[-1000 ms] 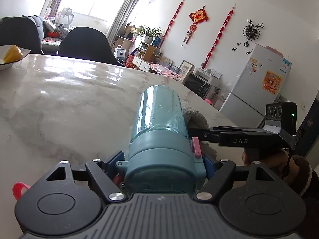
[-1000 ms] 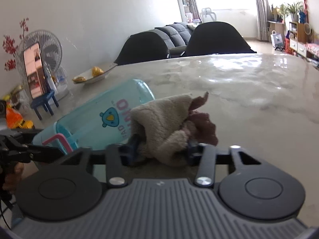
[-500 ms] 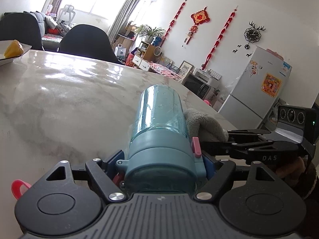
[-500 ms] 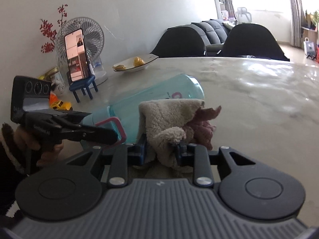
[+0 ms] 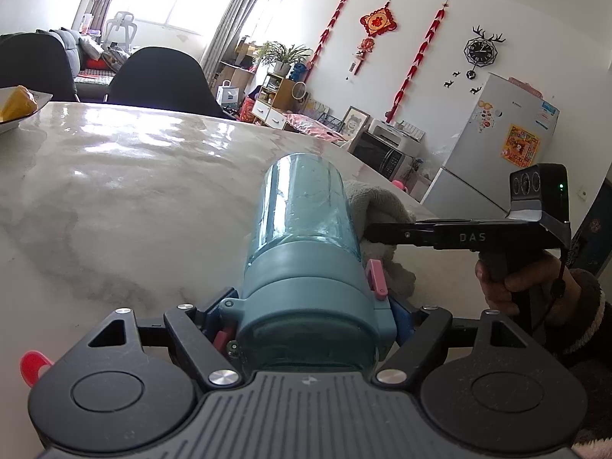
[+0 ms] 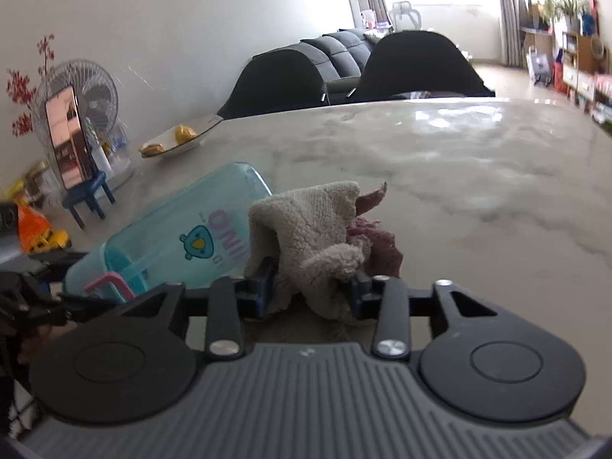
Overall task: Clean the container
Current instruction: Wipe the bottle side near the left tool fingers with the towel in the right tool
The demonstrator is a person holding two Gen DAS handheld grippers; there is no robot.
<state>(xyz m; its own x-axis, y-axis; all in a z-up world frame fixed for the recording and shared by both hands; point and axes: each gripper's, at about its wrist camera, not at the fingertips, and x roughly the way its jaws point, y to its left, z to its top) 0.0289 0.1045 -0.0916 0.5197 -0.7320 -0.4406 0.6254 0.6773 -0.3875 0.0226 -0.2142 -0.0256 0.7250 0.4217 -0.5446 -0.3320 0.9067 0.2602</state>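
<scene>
Cloth pressed to the side of the held bottle

Over the marble bench (image 5: 114,191), the teal bottle (image 5: 306,237) lies tilted, its lid end clamped between the fingers of the left gripper (image 5: 310,317), just as it was half a second ago. The right gripper (image 6: 310,287) has its fingers closed on a beige and mauve cloth (image 6: 317,237); from the left view the right gripper (image 5: 382,231) now reaches in level from the right, where half a second ago it sat lower and angled. The cloth (image 5: 378,206) touches the bottle's right side, and in the right view more of the bottle (image 6: 176,237) shows than before, its bird print now visible. A dish of fruit (image 6: 176,139) stands well apart at the bench's far edge.
</scene>
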